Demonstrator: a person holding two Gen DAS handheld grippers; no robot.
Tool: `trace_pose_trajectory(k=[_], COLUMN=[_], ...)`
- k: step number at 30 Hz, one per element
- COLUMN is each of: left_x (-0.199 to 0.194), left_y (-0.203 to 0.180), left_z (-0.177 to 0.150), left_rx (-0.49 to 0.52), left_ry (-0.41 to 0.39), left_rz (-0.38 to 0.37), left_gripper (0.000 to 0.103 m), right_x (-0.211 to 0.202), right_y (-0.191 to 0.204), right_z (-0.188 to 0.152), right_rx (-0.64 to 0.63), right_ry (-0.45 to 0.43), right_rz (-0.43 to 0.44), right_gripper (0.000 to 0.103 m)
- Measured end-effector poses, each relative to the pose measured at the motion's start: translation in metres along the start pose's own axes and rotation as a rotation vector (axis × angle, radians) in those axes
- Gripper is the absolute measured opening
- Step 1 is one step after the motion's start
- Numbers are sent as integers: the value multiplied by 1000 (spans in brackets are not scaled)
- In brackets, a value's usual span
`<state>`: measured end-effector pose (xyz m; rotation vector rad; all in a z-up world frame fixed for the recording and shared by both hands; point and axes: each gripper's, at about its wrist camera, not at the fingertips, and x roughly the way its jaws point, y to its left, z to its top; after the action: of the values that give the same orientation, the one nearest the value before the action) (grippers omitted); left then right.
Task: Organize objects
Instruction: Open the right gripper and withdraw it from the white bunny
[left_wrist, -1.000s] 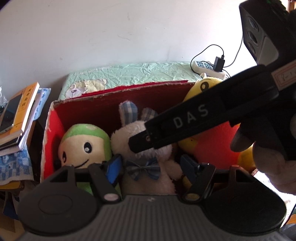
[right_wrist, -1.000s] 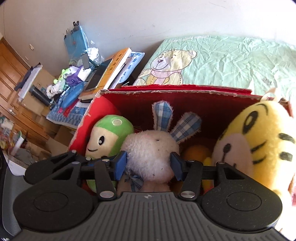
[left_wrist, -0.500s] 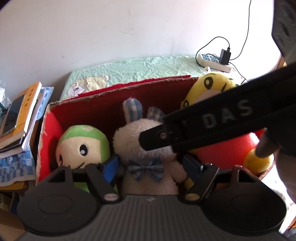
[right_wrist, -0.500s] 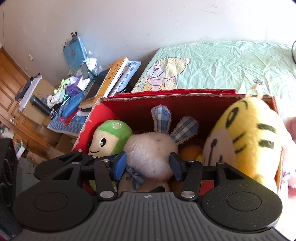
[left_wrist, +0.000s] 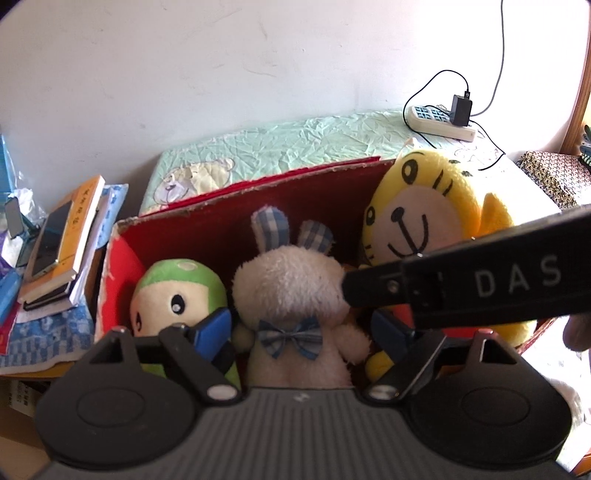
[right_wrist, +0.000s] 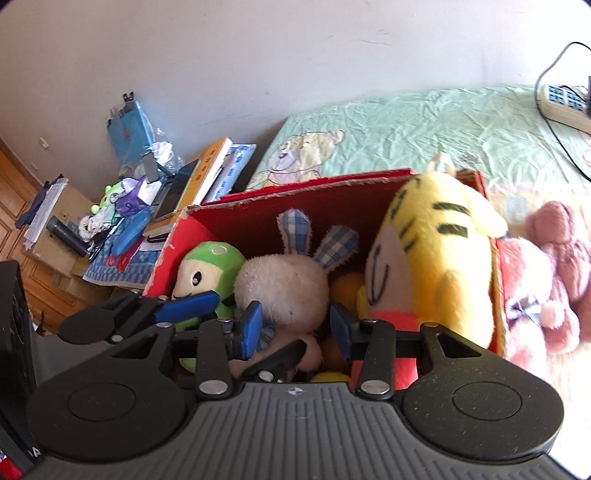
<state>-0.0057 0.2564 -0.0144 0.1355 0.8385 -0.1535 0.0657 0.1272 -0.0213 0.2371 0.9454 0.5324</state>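
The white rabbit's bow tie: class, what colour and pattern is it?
Blue and white check on the bow tie, clearest in the left wrist view.

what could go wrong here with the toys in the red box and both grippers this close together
1. The yellow tiger plush rises well above the red box rim and leans at its right end; a nudge might tip it out.
2. The left gripper and right gripper crowd the white bunny, so they may collide.
3. The right gripper's jaws have just been closing; they could snag the bunny.
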Motion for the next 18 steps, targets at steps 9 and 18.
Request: trace_pose_trajectory(k=[9, 18], left_x=[-14, -24], left_y=[-6, -11], left_z=[-4, -5], left_rx=[-10, -6], left_ry=[1, -1], left_rz=[43, 73], left_gripper=[89, 92], right_x=[-17, -32], right_y=[-3, 6], right_z=[-14, -28], right_rx=[35, -3], right_ry=[-29, -98], right_rz=[-25, -64], right_gripper=[44, 45])
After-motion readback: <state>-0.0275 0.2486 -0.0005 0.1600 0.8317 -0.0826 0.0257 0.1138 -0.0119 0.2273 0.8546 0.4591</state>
